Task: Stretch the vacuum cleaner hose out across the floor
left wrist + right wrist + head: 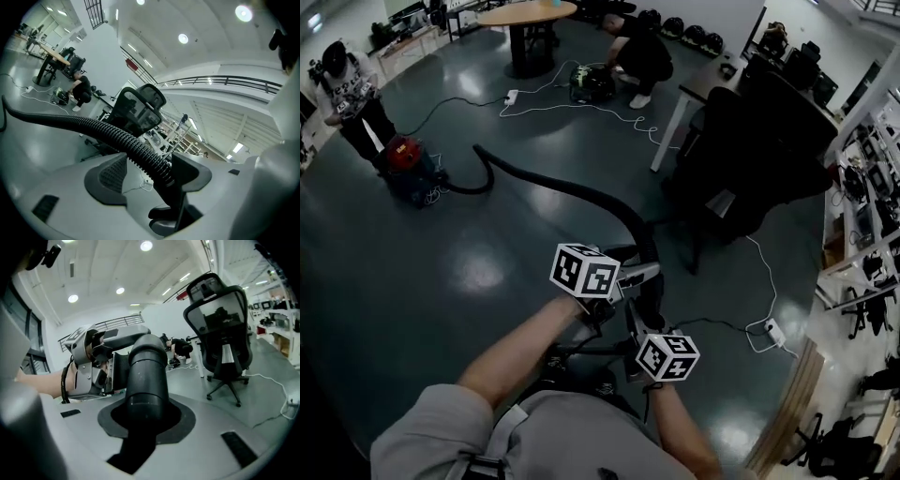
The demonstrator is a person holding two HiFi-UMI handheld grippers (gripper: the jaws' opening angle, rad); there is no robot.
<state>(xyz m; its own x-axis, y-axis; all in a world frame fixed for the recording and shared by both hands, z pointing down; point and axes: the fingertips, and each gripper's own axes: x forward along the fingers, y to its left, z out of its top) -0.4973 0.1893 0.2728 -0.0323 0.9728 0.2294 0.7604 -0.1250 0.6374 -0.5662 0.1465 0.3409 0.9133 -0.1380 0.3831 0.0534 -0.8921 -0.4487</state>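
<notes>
A red vacuum cleaner (408, 167) stands on the dark floor at the left. Its black ribbed hose (553, 183) curves from there across the floor up to my hands. My left gripper (639, 275) is open. In the left gripper view the hose (93, 125) runs between the jaws of this gripper (149, 164), lying against the right one with a gap on the left. My right gripper (639, 323) is just below, shut on the hose's smooth end tube (146, 376), which fills the space between its pads. The left gripper (93, 364) shows right behind that tube.
A black office chair (750, 159) stands close on the right beside a desk (703, 80). A power strip (773, 330) and cables lie on the floor nearby. One person (347, 94) stands by the vacuum, another (637, 52) crouches near a round table (525, 14).
</notes>
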